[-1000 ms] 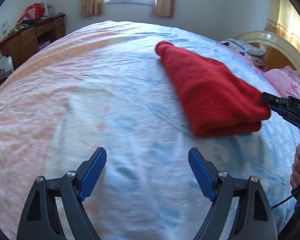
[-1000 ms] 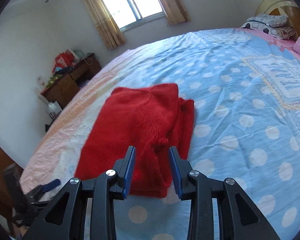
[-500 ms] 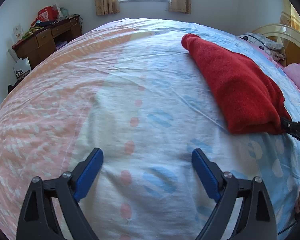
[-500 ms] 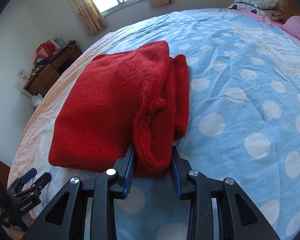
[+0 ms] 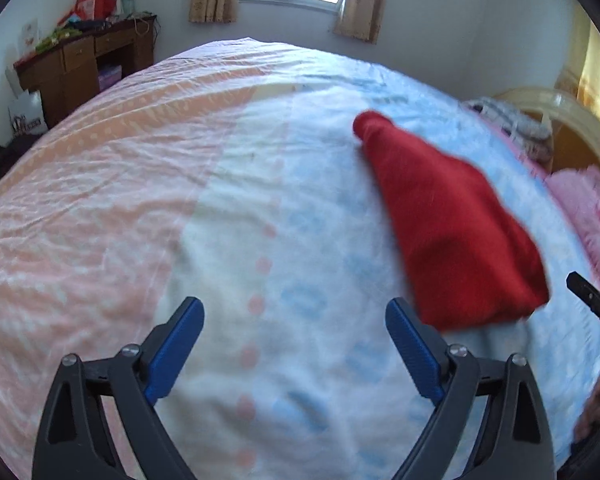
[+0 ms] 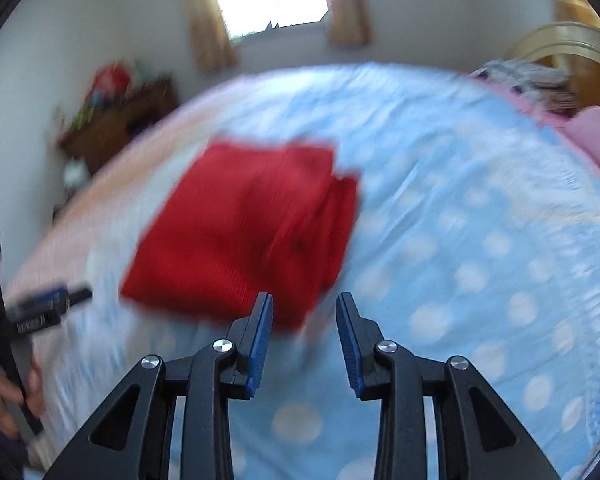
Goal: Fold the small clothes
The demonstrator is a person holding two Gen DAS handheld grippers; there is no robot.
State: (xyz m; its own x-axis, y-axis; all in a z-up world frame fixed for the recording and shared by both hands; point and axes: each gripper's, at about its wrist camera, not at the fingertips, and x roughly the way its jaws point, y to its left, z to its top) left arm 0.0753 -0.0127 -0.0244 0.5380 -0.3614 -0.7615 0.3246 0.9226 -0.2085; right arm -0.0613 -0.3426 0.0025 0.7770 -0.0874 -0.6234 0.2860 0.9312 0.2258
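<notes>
A folded red knitted garment [image 5: 452, 224] lies on the bed; it also shows in the right wrist view [image 6: 244, 232], blurred by motion. My left gripper [image 5: 296, 344] is wide open and empty, over bare bedspread to the left of the garment. My right gripper [image 6: 304, 336] is open and empty, just short of the garment's near edge, not touching it. Its tip shows at the right edge of the left wrist view [image 5: 592, 300]. The left gripper shows at the left in the right wrist view [image 6: 48, 304].
The bedspread [image 5: 180, 200] is pink on the left and blue with white dots on the right. A wooden desk [image 5: 84, 64] with clutter stands at the far left wall. Pillows [image 5: 588, 204] and a headboard [image 5: 560, 112] are at the right. A window is behind.
My right gripper let go of the garment's folded edge, opened and drew back from it. The garment now lies flat. My left gripper stayed open and shifted slightly.
</notes>
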